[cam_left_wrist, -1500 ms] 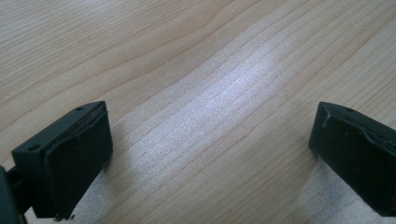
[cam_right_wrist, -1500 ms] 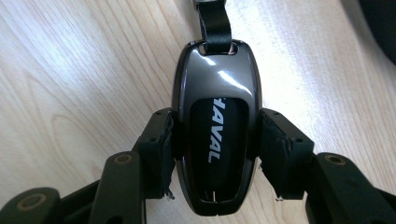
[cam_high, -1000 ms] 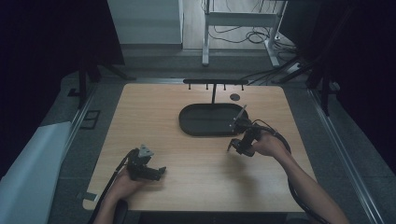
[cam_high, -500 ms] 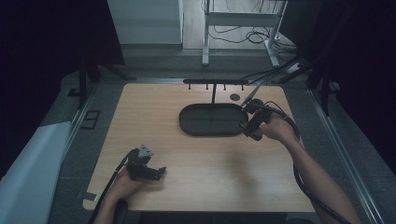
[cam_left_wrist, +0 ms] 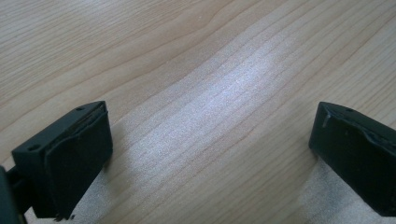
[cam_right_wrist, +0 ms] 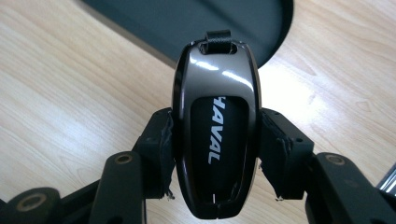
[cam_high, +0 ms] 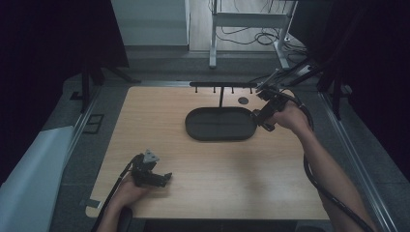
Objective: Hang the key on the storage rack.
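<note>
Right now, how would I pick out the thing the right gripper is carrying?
Start at the dark oval tray on the wooden table. At its right end is the right gripper, shut on a car key fob. It is glossy black, with white HAVAL lettering and a small strap loop on top.

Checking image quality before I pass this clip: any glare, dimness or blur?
High view: dim, dark surroundings, right gripper small. Right gripper view: sharp, white glare spots on the glossy key fob. Left gripper view: pale sheen on the table, jaws slightly soft.
</note>
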### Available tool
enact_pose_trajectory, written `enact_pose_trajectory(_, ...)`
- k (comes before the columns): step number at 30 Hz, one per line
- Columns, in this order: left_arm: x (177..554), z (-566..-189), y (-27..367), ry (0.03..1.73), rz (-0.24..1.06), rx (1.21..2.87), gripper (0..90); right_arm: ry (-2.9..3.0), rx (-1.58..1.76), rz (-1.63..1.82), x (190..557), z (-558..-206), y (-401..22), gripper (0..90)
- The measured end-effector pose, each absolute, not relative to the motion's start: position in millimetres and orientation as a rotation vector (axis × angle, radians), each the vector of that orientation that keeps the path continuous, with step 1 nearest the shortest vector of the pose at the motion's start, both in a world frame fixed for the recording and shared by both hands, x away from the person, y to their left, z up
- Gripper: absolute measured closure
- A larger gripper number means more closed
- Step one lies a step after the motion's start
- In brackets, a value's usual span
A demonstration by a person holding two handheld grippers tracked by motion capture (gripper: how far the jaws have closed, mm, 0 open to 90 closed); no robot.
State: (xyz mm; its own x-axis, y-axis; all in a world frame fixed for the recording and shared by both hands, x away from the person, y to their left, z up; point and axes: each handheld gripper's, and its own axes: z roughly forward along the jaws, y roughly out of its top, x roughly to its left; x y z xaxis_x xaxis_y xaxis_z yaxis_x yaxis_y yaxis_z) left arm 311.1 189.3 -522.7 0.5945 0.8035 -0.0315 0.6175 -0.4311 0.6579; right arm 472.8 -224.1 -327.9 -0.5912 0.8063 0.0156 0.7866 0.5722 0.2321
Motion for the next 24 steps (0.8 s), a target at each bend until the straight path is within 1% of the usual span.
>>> enact_pose_trajectory(11,311.2,-522.7,189.5,1.117,0.382,2.193,0.0,2.629,1.458,0.368,490.8,-300.3,-228.4,48.7)
enact_pose_trajectory(24,311.0,-522.9,189.3,1.119,0.383,2.19,0.0,2.559,1.496,0.394,510.7,-271.3,-219.6,48.7)
